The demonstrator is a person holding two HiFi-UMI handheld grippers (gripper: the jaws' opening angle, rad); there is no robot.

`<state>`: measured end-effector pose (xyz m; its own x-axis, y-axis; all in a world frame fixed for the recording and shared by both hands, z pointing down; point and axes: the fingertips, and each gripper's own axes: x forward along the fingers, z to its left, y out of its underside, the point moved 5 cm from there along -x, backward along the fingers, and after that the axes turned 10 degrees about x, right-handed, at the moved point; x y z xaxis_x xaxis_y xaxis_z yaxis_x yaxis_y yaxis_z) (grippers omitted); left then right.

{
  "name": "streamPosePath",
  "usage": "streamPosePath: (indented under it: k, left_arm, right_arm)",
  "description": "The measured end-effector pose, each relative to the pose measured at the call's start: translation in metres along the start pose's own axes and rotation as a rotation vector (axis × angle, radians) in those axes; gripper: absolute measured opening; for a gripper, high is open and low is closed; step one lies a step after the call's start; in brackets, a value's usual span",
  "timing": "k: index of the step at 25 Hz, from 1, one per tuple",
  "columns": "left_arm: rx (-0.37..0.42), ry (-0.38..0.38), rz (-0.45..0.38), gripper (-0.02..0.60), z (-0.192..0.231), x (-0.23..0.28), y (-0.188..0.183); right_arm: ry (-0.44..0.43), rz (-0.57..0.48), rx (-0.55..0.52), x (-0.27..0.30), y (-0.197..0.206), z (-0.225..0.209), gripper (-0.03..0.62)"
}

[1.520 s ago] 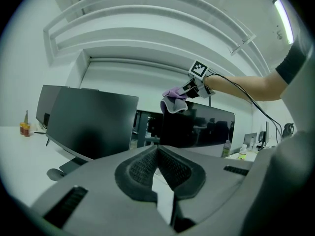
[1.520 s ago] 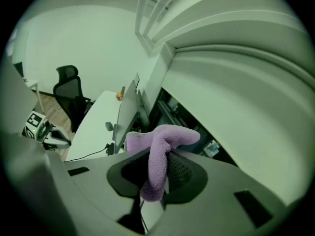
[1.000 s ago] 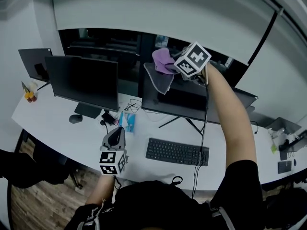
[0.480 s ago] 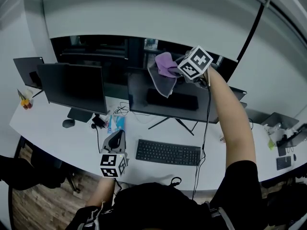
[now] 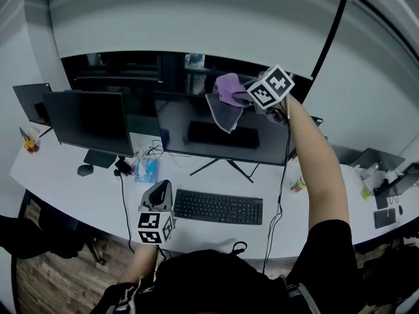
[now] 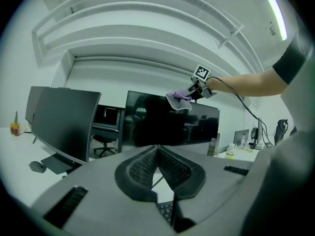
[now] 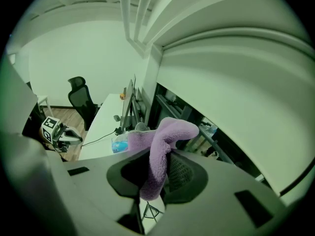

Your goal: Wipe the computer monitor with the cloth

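My right gripper (image 5: pixel 247 99) is raised at the top edge of the middle monitor (image 5: pixel 196 133), shut on a purple and grey cloth (image 5: pixel 225 103) that drapes down over the screen's upper right part. In the right gripper view the cloth (image 7: pixel 157 151) is pinched between the jaws and folds over them. My left gripper (image 5: pixel 158 191) hangs low near the desk's front edge, in front of the keyboard (image 5: pixel 217 207), its jaws pressed together with nothing in them. The left gripper view shows the monitor (image 6: pixel 167 124) ahead with the cloth (image 6: pixel 178 100) at its top.
A second monitor (image 5: pixel 88 120) stands to the left, with a mouse (image 5: pixel 84 170) and a blue pack (image 5: pixel 146 169) by it. Cables run over the white desk (image 5: pixel 98 195). A laptop (image 5: pixel 370 159) and small items lie at the right end. An office chair (image 7: pixel 81 100) stands at the desk's far end.
The right gripper with the cloth has stayed at the monitor's top edge while the head view shifted, so the desk and monitors slid left. The left gripper is where it was.
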<state>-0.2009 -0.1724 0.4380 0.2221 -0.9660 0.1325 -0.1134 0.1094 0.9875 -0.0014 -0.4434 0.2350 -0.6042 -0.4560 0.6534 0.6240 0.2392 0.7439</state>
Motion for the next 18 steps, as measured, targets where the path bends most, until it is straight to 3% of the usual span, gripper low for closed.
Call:
streamPosePath:
  k: [10,18]
  left_arm:
    - [0.012,0.041,0.000,0.014,-0.046,0.010,-0.002]
    - [0.038,0.066,-0.001,0.014,-0.073,0.012,-0.004]
  right_arm:
    - [0.094,0.014,0.001,-0.034,0.037,-0.022,0.095]
    - [0.152,0.026,0.074,-0.063,0.065,-0.045,0.095]
